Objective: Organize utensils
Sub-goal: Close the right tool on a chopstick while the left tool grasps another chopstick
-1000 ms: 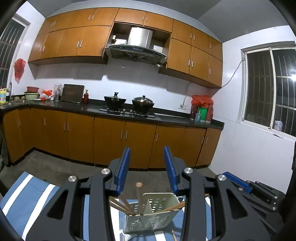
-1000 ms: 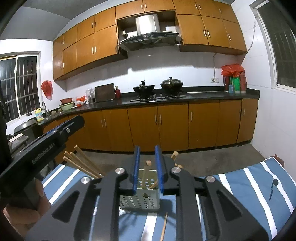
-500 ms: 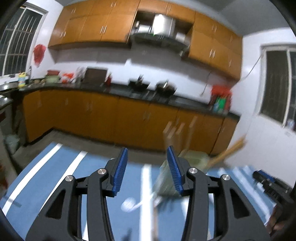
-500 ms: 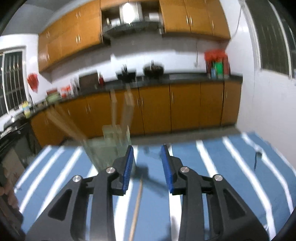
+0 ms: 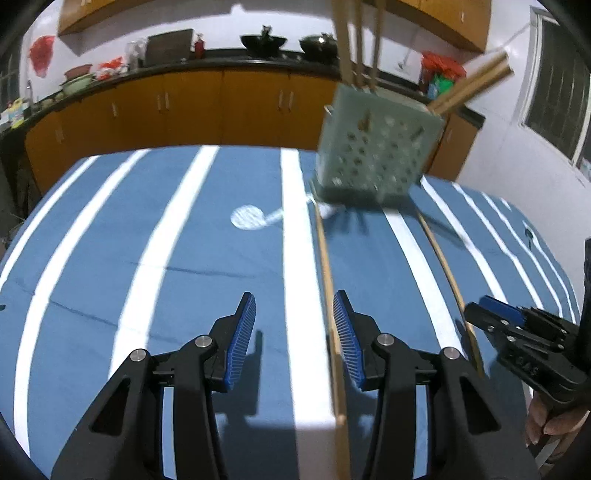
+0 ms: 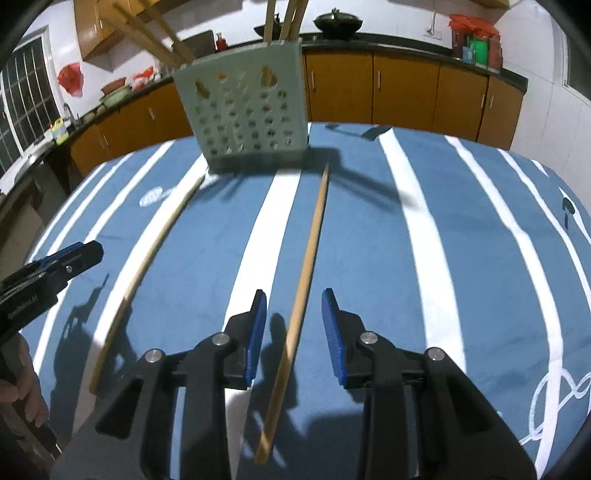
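The tablecloth (image 6: 424, 258) is blue with white stripes; the perforated utensil holder (image 6: 243, 110) is pale green; the chopsticks (image 6: 310, 251) are light wood.

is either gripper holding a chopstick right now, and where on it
Neither. The left gripper and right gripper are open; a chopstick lies loose between the right one's jaws.

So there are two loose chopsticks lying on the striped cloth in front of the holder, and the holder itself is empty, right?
Not quite. Two loose chopsticks do lie on the striped cloth in front of the holder, but the holder is not empty: several chopsticks already stand in it, as the right wrist view shows.
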Demonstrator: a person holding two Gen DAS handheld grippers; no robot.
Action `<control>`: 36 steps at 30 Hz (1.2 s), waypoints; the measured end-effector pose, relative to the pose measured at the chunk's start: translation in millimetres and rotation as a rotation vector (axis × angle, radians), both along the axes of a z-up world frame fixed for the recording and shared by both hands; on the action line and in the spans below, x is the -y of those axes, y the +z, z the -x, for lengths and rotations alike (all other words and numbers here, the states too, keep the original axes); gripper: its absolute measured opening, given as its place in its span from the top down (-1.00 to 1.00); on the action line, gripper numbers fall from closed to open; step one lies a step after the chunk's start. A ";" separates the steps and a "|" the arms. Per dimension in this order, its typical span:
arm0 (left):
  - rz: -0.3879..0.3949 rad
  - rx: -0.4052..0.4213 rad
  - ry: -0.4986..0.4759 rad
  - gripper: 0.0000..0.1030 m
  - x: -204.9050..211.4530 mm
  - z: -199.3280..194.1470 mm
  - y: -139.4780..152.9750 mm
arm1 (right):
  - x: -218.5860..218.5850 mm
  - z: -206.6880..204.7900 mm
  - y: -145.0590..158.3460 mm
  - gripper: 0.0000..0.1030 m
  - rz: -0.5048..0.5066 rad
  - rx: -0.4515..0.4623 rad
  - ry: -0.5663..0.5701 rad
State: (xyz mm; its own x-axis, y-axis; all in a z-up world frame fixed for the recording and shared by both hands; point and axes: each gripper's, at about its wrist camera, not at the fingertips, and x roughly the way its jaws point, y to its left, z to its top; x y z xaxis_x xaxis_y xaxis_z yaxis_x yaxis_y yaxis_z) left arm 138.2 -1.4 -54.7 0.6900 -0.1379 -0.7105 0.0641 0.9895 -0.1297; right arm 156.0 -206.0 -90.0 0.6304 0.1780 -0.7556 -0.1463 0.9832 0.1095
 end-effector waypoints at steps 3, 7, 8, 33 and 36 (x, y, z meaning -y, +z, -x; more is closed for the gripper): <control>-0.017 -0.028 -0.024 0.12 9.7 0.9 -7.8 | -0.2 -3.7 -4.0 0.61 0.013 -0.022 -0.014; -0.031 -0.045 -0.046 0.12 17.4 6.0 -14.3 | 10.6 -9.9 -3.6 0.84 0.027 -0.014 -0.064; -0.034 -0.050 -0.050 0.12 18.9 6.1 -15.9 | 14.0 -11.7 -3.8 0.84 0.026 -0.014 -0.079; -0.152 -0.088 0.131 0.53 -41.7 -38.8 -26.4 | 34.0 -45.3 -3.3 0.84 0.083 0.002 -0.147; -0.145 -0.089 0.130 0.50 -41.2 -40.5 -25.8 | 35.1 -51.0 -3.1 0.81 0.089 0.005 -0.155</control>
State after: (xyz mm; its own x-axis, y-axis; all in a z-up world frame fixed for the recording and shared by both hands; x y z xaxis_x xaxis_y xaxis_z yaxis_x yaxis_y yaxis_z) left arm 178.6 39.8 -80.5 0.6288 0.0561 -0.7756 -0.0705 0.9974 0.0150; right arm 207.1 -241.2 -93.1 0.6485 0.0105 -0.7611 0.0079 0.9998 0.0205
